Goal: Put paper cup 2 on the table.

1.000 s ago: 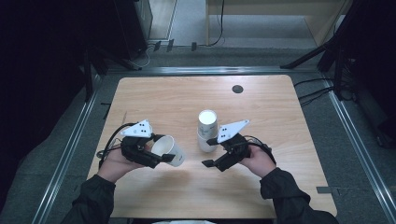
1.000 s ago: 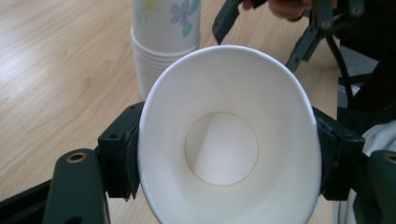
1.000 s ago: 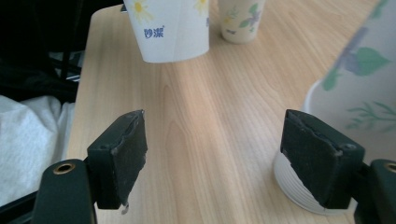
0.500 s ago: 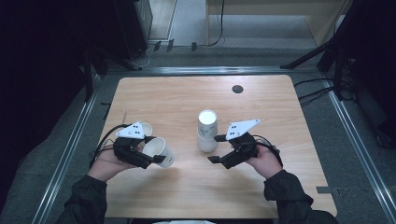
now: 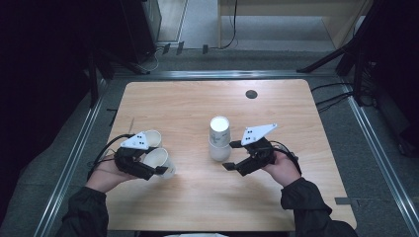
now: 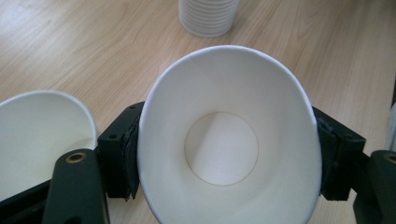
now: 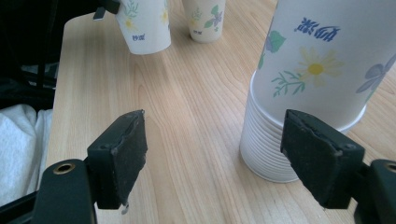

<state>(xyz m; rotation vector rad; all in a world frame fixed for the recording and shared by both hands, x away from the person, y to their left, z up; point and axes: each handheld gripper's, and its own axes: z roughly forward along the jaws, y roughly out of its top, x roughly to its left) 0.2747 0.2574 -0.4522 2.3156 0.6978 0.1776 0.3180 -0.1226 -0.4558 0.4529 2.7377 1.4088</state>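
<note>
While the left tongs [image 6: 229, 154] squeeze a paper cup [image 6: 229, 140], the right tongs [image 7: 219, 154] gape empty beside the cup stack [image 7: 299, 93].

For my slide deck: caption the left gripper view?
Left claw squeezes a paper cup oval, beside a second cup, near the cup stack.

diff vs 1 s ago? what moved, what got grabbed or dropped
The left gripper carried its paper cup leftward, away from the cup stack, toward the lone cup at the table's left. Nothing grabbed or released. Right gripper drew back slightly, jaws open beside the unmoved stack.
</note>
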